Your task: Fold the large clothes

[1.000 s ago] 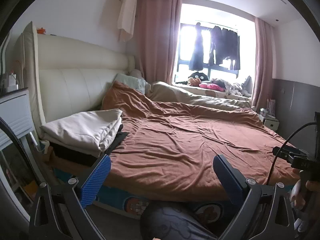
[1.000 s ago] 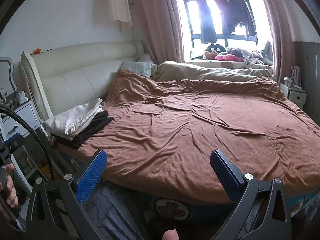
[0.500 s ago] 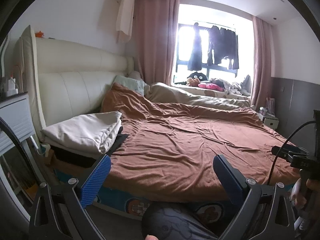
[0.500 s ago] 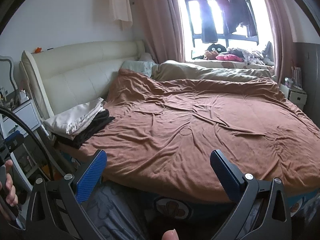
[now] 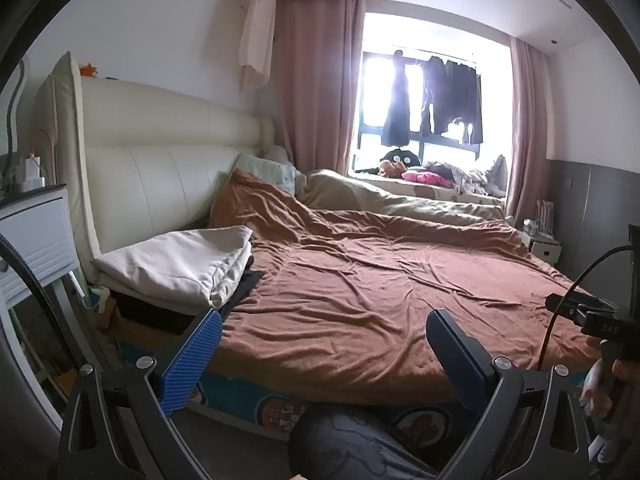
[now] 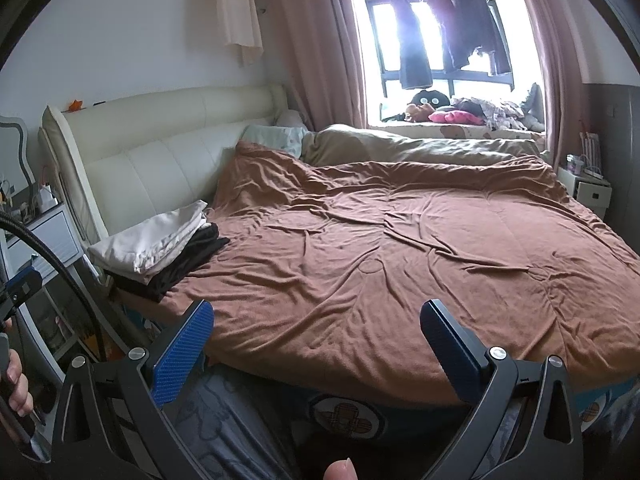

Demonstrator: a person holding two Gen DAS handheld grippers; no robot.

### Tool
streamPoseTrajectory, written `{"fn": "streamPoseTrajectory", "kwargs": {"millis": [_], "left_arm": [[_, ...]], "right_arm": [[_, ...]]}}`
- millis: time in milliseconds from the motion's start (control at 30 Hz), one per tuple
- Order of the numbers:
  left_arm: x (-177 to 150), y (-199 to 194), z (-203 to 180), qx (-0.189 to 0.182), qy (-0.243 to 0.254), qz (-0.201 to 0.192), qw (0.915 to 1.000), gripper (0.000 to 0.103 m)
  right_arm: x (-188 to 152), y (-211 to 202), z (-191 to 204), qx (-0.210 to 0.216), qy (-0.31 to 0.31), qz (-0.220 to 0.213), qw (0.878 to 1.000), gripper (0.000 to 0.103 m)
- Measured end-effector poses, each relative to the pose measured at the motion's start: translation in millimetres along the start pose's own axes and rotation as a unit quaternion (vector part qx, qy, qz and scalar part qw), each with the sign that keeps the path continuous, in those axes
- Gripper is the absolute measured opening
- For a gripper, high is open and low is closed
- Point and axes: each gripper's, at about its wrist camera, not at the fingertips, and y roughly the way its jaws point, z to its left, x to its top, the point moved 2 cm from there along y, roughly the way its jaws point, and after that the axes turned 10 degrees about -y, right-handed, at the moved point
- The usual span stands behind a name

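A folded cream garment [image 5: 176, 264] [image 6: 152, 240] lies on top of folded dark clothes [image 6: 188, 260] at the near left corner of the bed, by the headboard. A wide brown blanket [image 5: 380, 284] [image 6: 392, 256] covers the bed. My left gripper [image 5: 320, 344] is open at the bed's near edge, with nothing between its blue pads. Likewise open and holding nothing, my right gripper [image 6: 316, 340] hovers at the same edge, right of the stack. Both are off the bed and touch no cloth.
A cream padded headboard [image 5: 152, 168] runs along the left. A white nightstand [image 5: 32, 240] stands at the near left, another nightstand [image 6: 592, 192] at the far right. Clothes hang in the window [image 6: 448, 32]. The person's patterned trouser leg [image 6: 224, 432] is below the grippers.
Both views tilted slightly; the left gripper's view shifted so the folded stack sits a little lower and farther right. Both grippers stay open and hold nothing.
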Motion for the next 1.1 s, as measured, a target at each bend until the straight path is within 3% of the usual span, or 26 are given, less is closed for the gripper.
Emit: {"fn": "streamPoseTrajectory", "kwargs": {"millis": [1100], "left_arm": [[1.4,-9.6,-2.1,0.001,0.009,-0.017,0.9998,0.102]], "right_arm": [[-4.5,-1.3,-7.8,-0.008,0.006,0.001,1.000,0.103]]}}
